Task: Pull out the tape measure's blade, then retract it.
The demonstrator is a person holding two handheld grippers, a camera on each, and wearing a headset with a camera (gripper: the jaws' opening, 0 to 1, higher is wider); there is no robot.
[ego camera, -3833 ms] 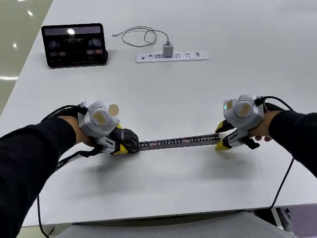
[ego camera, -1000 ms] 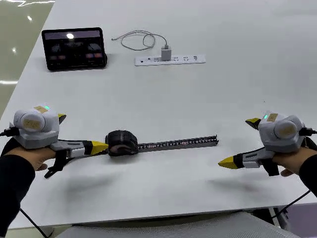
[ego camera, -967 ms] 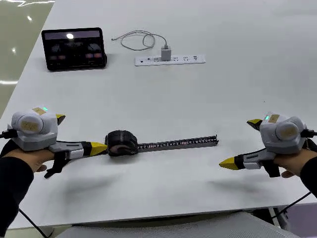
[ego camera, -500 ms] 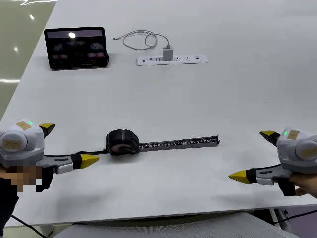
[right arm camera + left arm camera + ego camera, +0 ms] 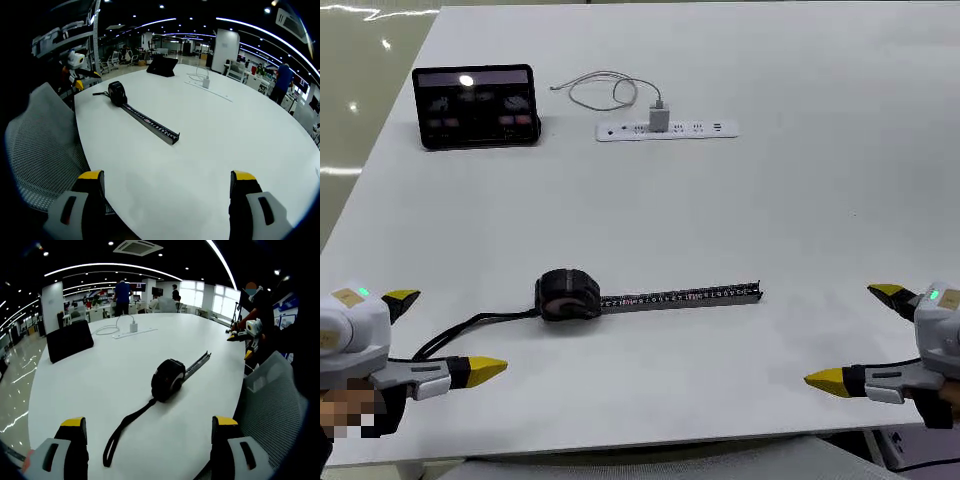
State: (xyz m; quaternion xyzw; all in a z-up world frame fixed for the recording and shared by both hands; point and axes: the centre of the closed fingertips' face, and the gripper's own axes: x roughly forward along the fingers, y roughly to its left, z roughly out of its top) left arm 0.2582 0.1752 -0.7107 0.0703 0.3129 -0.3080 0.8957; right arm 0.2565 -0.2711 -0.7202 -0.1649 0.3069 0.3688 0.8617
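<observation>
1. Head view: a black round tape measure [image 5: 568, 295] lies on the white table [image 5: 770, 200], its ruled blade [image 5: 680, 296] drawn out rightward. The left gripper [image 5: 448, 332] and right gripper [image 5: 855, 335] hover well apart from it.
2. Left gripper view: jaws wide, empty; tape measure ahead.
3. Right gripper view: jaws wide, empty; blade tip nearer.

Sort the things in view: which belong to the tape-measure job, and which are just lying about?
Job in hand: tape measure; its blade, extended; left gripper and right gripper, both open, touching neither.
Lying about: tablet; power strip; charger plugged into it; cable.
</observation>
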